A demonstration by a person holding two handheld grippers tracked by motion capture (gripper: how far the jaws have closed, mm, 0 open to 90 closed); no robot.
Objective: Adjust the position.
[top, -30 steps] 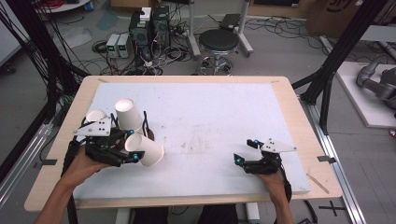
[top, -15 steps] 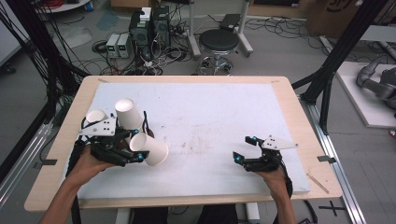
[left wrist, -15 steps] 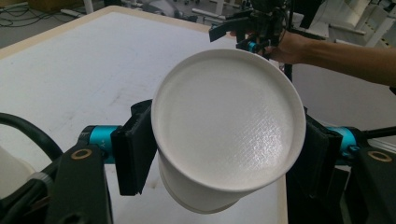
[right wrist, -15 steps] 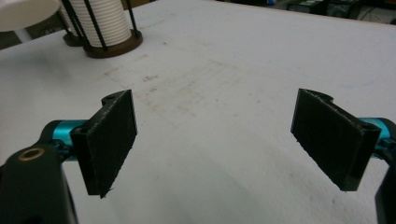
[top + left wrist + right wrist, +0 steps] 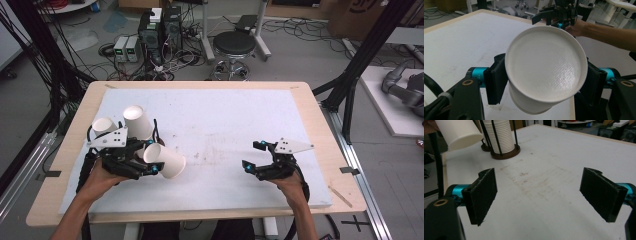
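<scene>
A white paper cup (image 5: 167, 161) lies on its side in my left gripper (image 5: 152, 157), above the left part of the white mat. In the left gripper view the cup's base (image 5: 546, 67) faces the camera, and both black pads press on its sides. My right gripper (image 5: 251, 155) hovers over the mat's right side, jaws wide open with nothing between them. The right gripper view shows its own gripper (image 5: 542, 195) open over bare mat, with the held cup (image 5: 457, 132) at the top left.
Two stacks of white cups (image 5: 137, 121) (image 5: 104, 126) stand in dark rod holders just behind my left hand; one stack (image 5: 501, 137) appears in the right gripper view. The white mat (image 5: 220, 120) covers a wooden table (image 5: 310, 100). A stool (image 5: 235, 45) and cables lie beyond.
My right gripper has lifted slightly off the mat and stays open. The left gripper with the cup has barely shifted.
</scene>
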